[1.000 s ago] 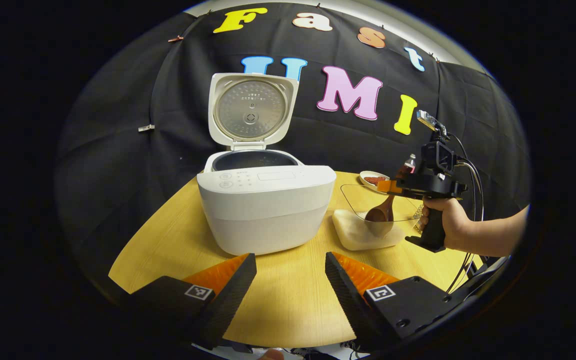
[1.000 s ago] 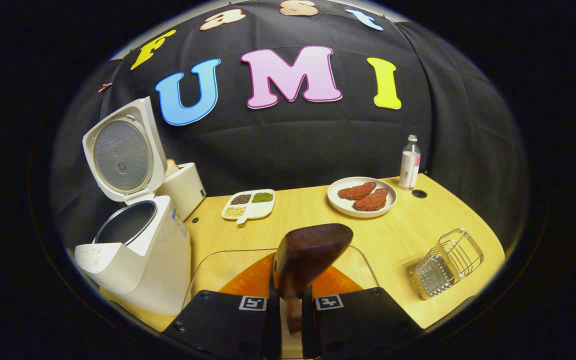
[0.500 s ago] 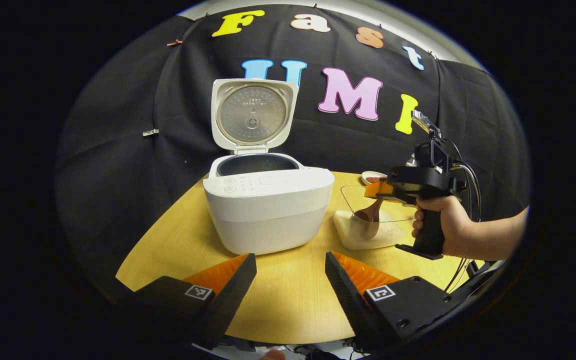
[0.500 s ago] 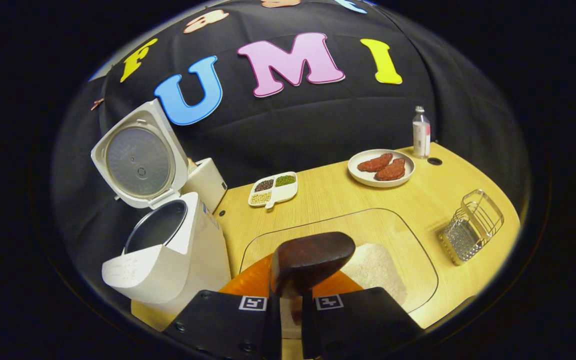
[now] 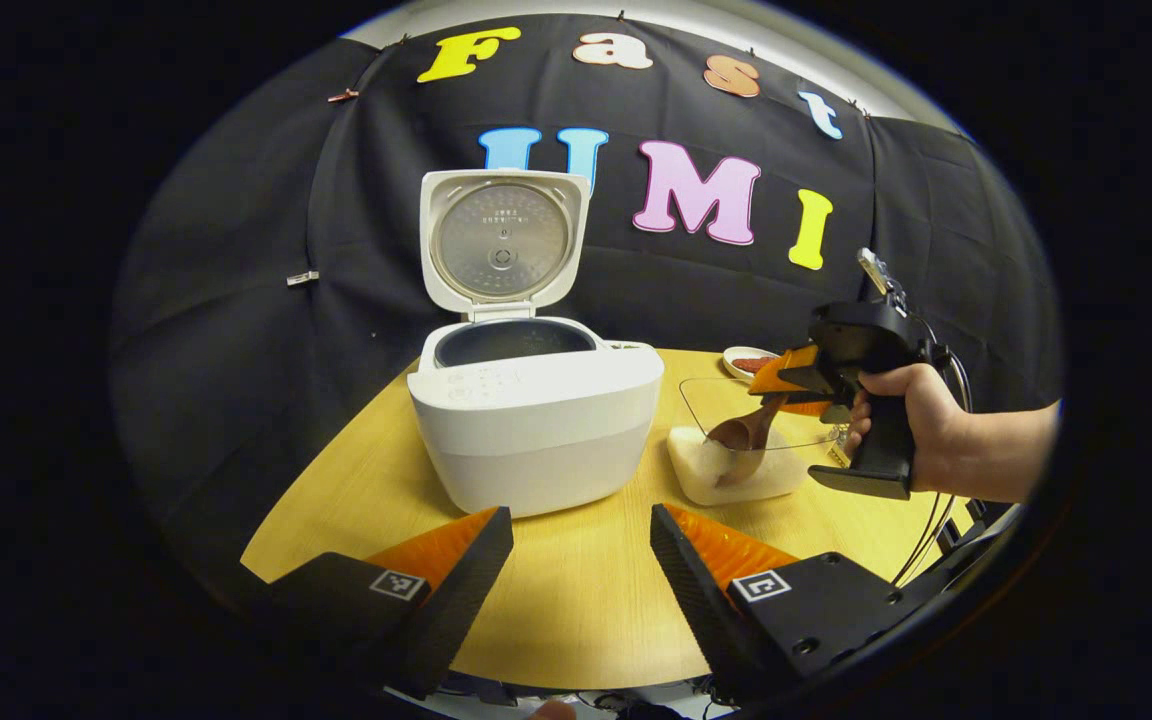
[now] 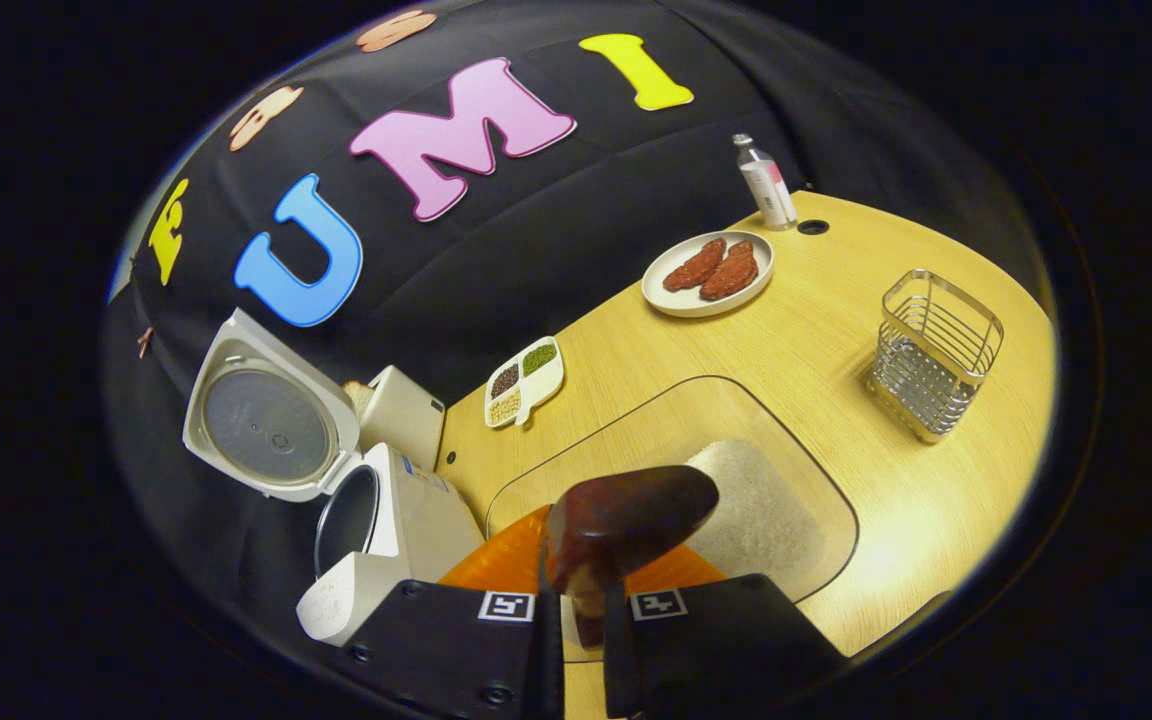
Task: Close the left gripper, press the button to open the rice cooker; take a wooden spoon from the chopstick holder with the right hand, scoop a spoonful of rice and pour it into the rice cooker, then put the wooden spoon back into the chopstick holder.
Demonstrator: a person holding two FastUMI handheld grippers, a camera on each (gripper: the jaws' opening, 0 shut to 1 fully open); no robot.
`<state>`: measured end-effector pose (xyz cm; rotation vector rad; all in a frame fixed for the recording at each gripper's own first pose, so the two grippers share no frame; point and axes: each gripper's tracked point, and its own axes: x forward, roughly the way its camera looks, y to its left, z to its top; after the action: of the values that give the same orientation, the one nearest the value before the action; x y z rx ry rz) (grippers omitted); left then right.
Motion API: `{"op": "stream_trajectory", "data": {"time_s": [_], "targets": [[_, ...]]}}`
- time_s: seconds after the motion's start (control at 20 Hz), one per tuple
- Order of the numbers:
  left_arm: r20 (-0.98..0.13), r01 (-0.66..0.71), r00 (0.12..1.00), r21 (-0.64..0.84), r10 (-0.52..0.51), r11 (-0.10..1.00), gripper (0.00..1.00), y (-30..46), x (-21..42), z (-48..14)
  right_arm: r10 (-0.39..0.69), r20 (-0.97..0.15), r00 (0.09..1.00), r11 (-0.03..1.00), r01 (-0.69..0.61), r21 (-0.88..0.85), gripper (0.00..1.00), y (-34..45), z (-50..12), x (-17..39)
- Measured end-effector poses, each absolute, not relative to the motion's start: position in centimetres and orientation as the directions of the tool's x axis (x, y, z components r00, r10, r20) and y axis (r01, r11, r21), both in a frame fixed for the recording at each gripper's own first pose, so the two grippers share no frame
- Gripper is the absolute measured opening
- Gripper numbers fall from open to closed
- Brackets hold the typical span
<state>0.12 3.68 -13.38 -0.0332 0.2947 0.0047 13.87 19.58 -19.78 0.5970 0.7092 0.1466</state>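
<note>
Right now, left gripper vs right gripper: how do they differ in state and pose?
The left gripper is open and holds nothing; the right gripper is shut on the wooden spoon. The left gripper hovers level above the table facing the rice cooker; the right gripper tilts down, dipping the spoon into the clear rice container. Both are off the table.
</note>
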Motion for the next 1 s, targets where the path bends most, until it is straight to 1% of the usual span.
{"op": "stream_trajectory", "data": {"time_s": [0.3,0.5,0.75,1.0], "targets": [[-0.278,-0.027,0.960,-0.057,0.010,0.998,0.95,4.3,0.1,-12.7,0.267,-0.554,0.789,0.750,0.190,0.633,0.20,15.4,-17.3,15.4],[-0.281,-0.025,0.960,-0.078,0.003,0.997,0.95,4.2,-0.1,-12.9,0.243,-0.545,0.802,0.706,0.239,0.666,0.20,13.1,-15.4,16.2],[-0.267,-0.023,0.964,-0.078,0.001,0.997,0.96,4.2,-0.2,-12.5,0.250,-0.507,0.825,0.647,0.247,0.721,0.20,12.4,-12.0,17.0],[-0.248,-0.022,0.969,-0.072,0.004,0.997,0.96,4.2,-0.3,-12.2,0.289,-0.475,0.831,0.560,0.255,0.788,0.20,13.6,-8.8,18.0]]}}
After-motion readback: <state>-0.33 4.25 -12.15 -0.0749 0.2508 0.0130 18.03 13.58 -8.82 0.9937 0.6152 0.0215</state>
